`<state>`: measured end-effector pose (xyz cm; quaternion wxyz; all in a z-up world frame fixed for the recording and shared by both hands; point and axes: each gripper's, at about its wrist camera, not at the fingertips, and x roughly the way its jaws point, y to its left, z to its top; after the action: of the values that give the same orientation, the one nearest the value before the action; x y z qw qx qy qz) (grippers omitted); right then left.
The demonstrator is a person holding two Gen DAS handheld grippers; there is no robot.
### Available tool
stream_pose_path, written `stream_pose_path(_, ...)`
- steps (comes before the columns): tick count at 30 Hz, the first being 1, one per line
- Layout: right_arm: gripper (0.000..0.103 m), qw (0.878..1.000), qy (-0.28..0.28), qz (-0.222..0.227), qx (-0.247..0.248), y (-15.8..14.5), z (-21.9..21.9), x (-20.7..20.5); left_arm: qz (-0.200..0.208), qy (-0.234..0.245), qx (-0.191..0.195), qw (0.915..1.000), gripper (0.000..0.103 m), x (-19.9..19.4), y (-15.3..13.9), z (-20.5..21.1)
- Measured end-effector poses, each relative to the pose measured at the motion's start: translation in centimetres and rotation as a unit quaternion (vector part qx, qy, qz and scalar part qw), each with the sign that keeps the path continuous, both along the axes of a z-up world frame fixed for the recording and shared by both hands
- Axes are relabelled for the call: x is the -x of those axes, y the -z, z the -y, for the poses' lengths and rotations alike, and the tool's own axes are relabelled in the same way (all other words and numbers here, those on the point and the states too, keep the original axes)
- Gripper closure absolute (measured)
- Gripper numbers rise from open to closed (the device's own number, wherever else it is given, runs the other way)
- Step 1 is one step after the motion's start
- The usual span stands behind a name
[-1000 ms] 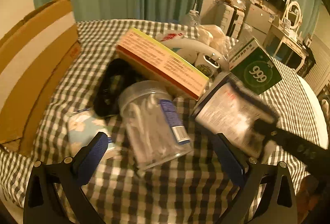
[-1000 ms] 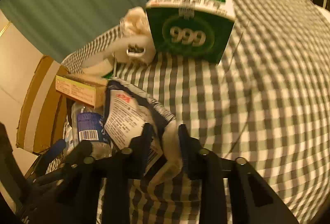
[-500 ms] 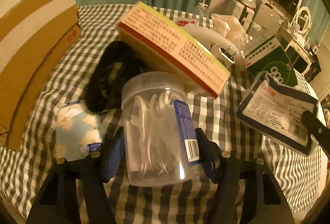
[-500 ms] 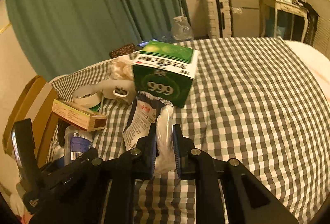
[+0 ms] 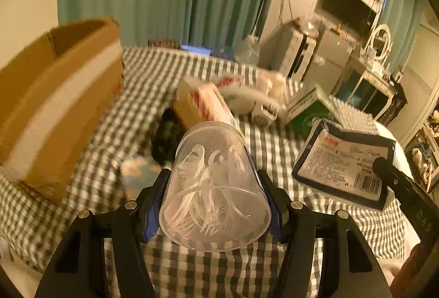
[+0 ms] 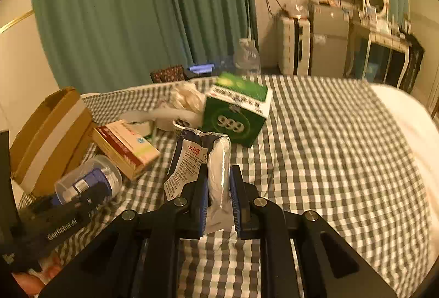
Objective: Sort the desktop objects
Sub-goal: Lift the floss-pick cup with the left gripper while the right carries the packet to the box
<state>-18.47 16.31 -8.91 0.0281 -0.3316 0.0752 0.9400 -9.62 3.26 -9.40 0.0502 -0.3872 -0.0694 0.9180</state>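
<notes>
left tool point(image 5: 215, 204) pinched on clear floss-pick jar point(image 5: 215, 185), held above checked bed point(image 5: 274, 139) near cardboard box point(image 5: 57, 95) | jar judged light, rigid, slick; mid-wall grip suits | right tool point(image 6: 218, 199) pressed on soft crinkly tissue pack point(image 6: 216, 161), beside jar, away from box
</notes>
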Motion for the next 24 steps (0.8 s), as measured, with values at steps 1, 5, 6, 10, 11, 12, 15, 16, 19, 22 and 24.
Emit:
stream_pose_path(1,0.089,1.0,-0.005,-0.006,-0.002,-0.6,0.5,-0.5,-0.011,-0.001,0.001,0.9999,0.04,-0.3,-0.9,0.5)
stream_pose_path(5,0.089,0.999,-0.03,-0.034,0.003,-3.8,3.3,-1.7,-0.045,-0.007,0.006,0.9989,0.04,-1.3,-4.1,2.1)
stream_pose_path(6,0.089,0.999,-0.035,-0.038,0.004,-4.3,3.8,-1.7,-0.054,-0.008,0.005,0.9985,0.04,-1.5,-5.0,2.6)
stream_pose_path(10,0.089,0.996,-0.063,-0.059,0.012,-7.4,7.1,-1.6,-0.08,-0.018,0.002,0.9966,0.04,-1.6,-8.0,5.5)
stream_pose_path(11,0.089,0.995,-0.074,-0.068,0.012,-8.4,8.2,-1.5,-0.084,-0.021,0.003,0.9962,0.04,-1.6,-8.6,6.2)
stream_pose_path(12,0.089,0.994,-0.083,-0.074,0.009,-9.1,9.2,-1.2,-0.088,-0.024,0.004,0.9958,0.04,-1.6,-9.2,7.0)
stream_pose_path(15,0.089,0.99,-0.108,-0.089,0.0,-11.0,12.5,-0.3,-0.103,-0.038,0.004,0.994,0.04,-1.3,-11.1,9.9)
stream_pose_path(16,0.089,0.989,-0.115,-0.094,0.001,-11.5,13.5,0.1,-0.108,-0.043,0.004,0.9932,0.04,-1.1,-11.7,10.9)
stream_pose_path(19,0.089,0.984,-0.145,-0.107,0.011,-12.8,16.9,1.7,-0.125,-0.057,0.015,0.9904,0.04,-0.6,-13.7,13.8)
stream_pose_path(22,0.089,0.98,-0.167,-0.106,0.013,-13.5,20.3,3.4,-0.127,-0.067,0.031,0.9891,0.04,0.3,-15.0,16.9)
stream_pose_path(24,0.089,0.977,-0.186,-0.103,0.018,-13.7,22.3,4.7,-0.12,-0.077,0.038,0.989,0.04,1.1,-15.1,18.9)
